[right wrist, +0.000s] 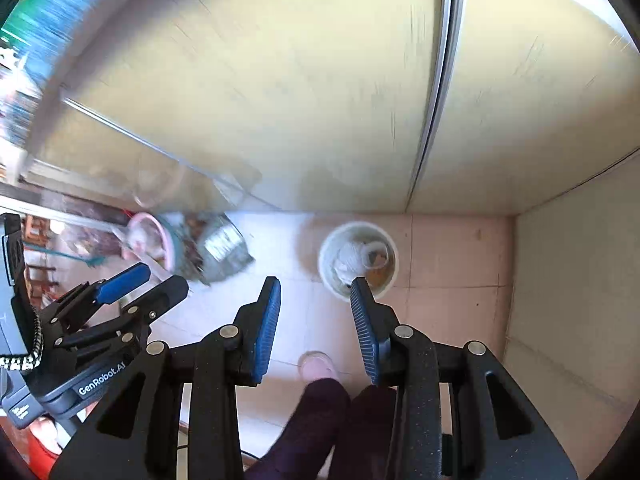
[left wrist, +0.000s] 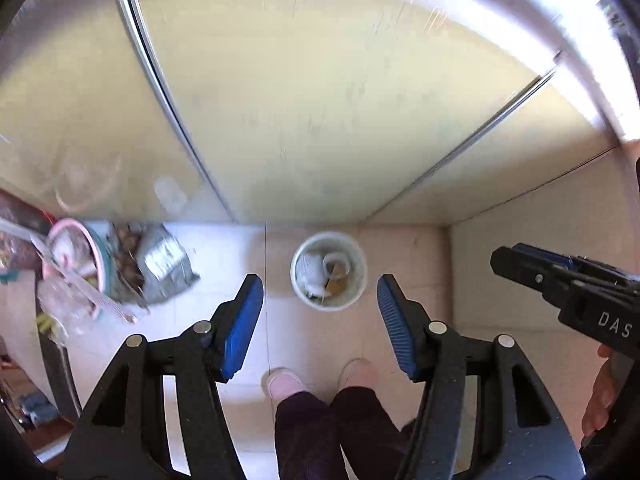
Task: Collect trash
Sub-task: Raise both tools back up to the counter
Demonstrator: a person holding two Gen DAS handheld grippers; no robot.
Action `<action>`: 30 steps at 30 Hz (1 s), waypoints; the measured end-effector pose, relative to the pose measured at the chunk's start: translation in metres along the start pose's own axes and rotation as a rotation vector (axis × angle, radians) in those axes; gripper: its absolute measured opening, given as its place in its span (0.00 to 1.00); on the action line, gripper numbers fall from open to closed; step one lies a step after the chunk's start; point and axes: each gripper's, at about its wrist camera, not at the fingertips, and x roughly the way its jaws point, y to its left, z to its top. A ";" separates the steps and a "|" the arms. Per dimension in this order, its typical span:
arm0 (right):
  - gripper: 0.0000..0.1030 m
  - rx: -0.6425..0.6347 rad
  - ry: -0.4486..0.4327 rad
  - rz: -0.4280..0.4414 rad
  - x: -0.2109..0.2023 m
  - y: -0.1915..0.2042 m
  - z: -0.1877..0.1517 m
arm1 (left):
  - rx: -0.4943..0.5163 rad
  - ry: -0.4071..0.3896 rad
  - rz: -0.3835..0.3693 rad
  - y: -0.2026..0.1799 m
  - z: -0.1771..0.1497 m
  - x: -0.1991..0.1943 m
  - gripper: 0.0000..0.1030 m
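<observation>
On tiled floor against cream cabinet: round white waste bin (left wrist: 329,271) holding crumpled paper trash; left gripper (left wrist: 320,320) and right gripper (right wrist: 316,320) both empty, jaws apart; risk: remaining trash pile (left wrist: 152,264) beside pink bowl (left wrist: 76,256) overlooked.

Scuffed cream cabinet doors (left wrist: 320,100); pale pinkish tiled floor (right wrist: 452,256), sunlit from the side

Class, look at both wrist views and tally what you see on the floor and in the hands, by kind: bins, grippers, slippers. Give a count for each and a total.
Bins: 1, the white bin on the floor, with trash inside
Grippers: 2, left gripper and right gripper, both empty
Slippers: 2, pink slippers on the person's feet
Total: 5
</observation>
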 end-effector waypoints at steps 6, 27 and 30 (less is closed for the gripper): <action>0.32 0.011 -0.165 -0.002 -0.106 0.031 0.008 | 0.051 -0.152 -0.015 -0.012 0.028 -0.118 0.57; 0.54 0.010 -0.542 -0.070 -0.275 0.047 0.070 | 0.088 -0.409 0.032 -0.038 0.135 -0.264 0.69; 0.54 -0.008 -0.548 -0.064 -0.281 0.033 0.097 | 0.067 -0.416 0.053 -0.046 0.163 -0.262 0.69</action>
